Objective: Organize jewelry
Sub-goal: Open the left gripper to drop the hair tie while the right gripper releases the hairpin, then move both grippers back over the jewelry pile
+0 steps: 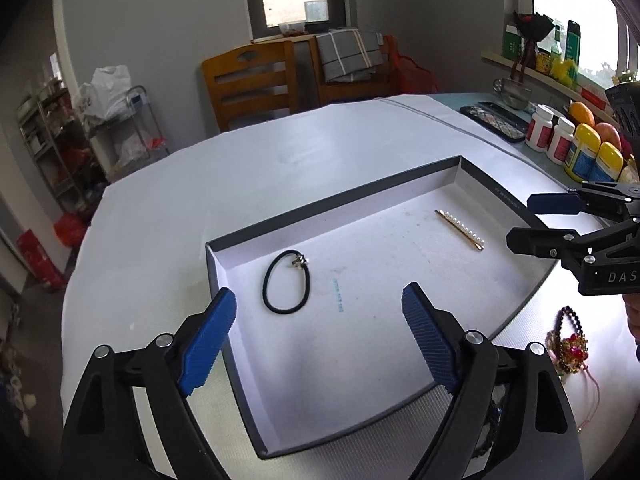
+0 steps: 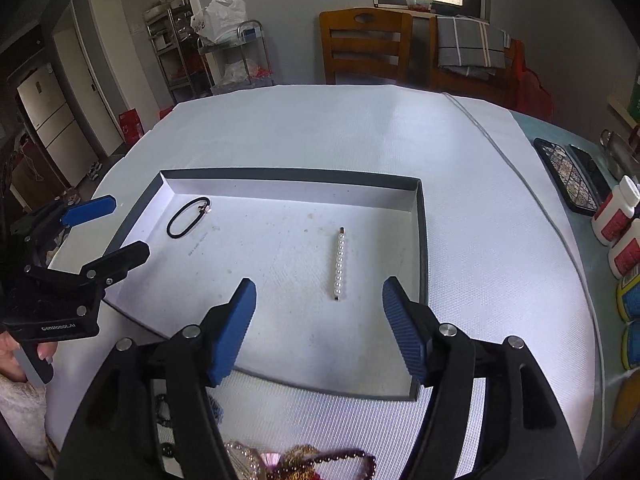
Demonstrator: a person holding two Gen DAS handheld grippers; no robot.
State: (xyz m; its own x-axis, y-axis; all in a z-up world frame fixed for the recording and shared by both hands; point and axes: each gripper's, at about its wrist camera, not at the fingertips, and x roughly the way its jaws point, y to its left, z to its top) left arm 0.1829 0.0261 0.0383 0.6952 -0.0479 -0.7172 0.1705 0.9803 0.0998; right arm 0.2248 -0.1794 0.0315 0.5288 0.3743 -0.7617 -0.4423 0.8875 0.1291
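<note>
A shallow grey box (image 1: 332, 200) (image 2: 423, 240) with a white floor lies on the table. Inside it lie a black hair tie with a small charm (image 1: 286, 282) (image 2: 188, 217) and a gold pearl hair clip (image 1: 460, 230) (image 2: 340, 264). My left gripper (image 1: 320, 312) is open and empty above the box's near left part; it also shows in the right wrist view (image 2: 116, 228). My right gripper (image 2: 320, 312) is open and empty above the box's near edge, close to the pearl clip; it also shows in the left wrist view (image 1: 520, 220). A pile of beaded jewelry (image 1: 570, 344) (image 2: 320, 464) lies outside the box.
White cloth (image 1: 240, 168) covers the round table. Pill bottles (image 1: 560, 140) (image 2: 616, 216), fruit (image 1: 592, 120) and dark phones or cases (image 1: 494, 120) (image 2: 568, 176) stand along the right edge. Wooden chairs (image 1: 248, 80) (image 2: 364, 44) stand behind the table.
</note>
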